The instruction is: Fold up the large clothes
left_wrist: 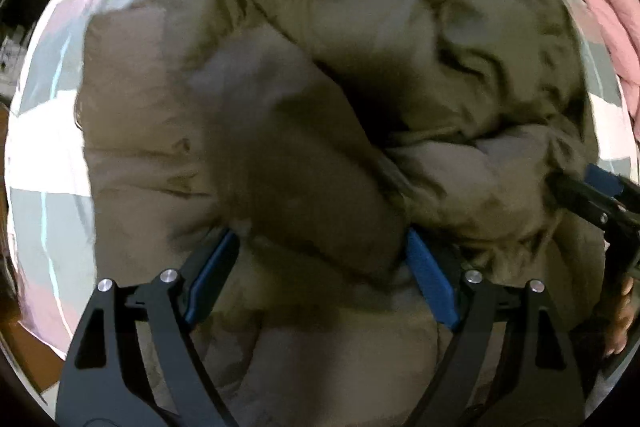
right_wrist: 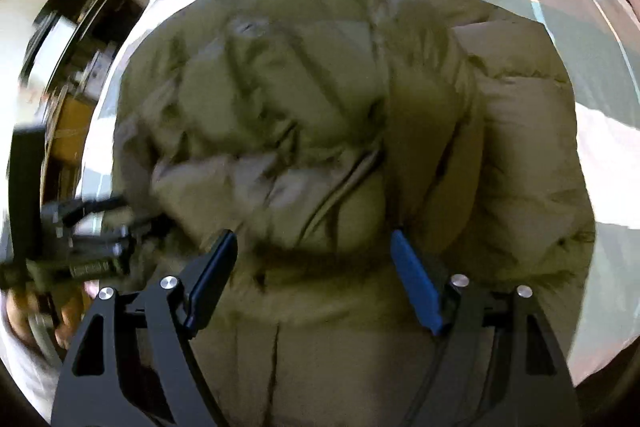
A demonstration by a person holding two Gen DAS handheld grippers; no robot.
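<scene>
The coat (left_wrist: pixel 304 75) is a big olive puffer, lying bunched on the pale checked bedcover (left_wrist: pixel 44 155) and filling nearly all of both my views. From the left wrist, a fat sleeve or folded flap runs from about 10 o'clock down toward 5 o'clock. A dark hollow sits just past centre at 1 o'clock, where the layers overlap.

My left claw (left_wrist: pixel 320 259) stands wide open, its blue pads either side of that padded roll, pressed close to the fabric but gripping nothing. My right claw (right_wrist: pixel 314 259) is just as wide, low over the coat's front, and empty too. The zip edge (right_wrist: pixel 344 179) runs up from between its fingers toward 12 o'clock. In the left wrist view the right claw pokes in at 3 o'clock, against a bulge of the coat. Both pictures are smeared, so I can't say whether anything is caught there.

I judge this thing light for its bulk, soft and springy (it will puff back up once pressed flat). The shell looks smooth, so a shallow pinch on a swollen panel may slide off. I'd sooner bite a stitched seam, the zip edge or the hem, where the filling is thin. A pink quilted garment (left_wrist: pixel 608 11) lies off at 2 o'clock in the left wrist view, apart from the coat.
</scene>
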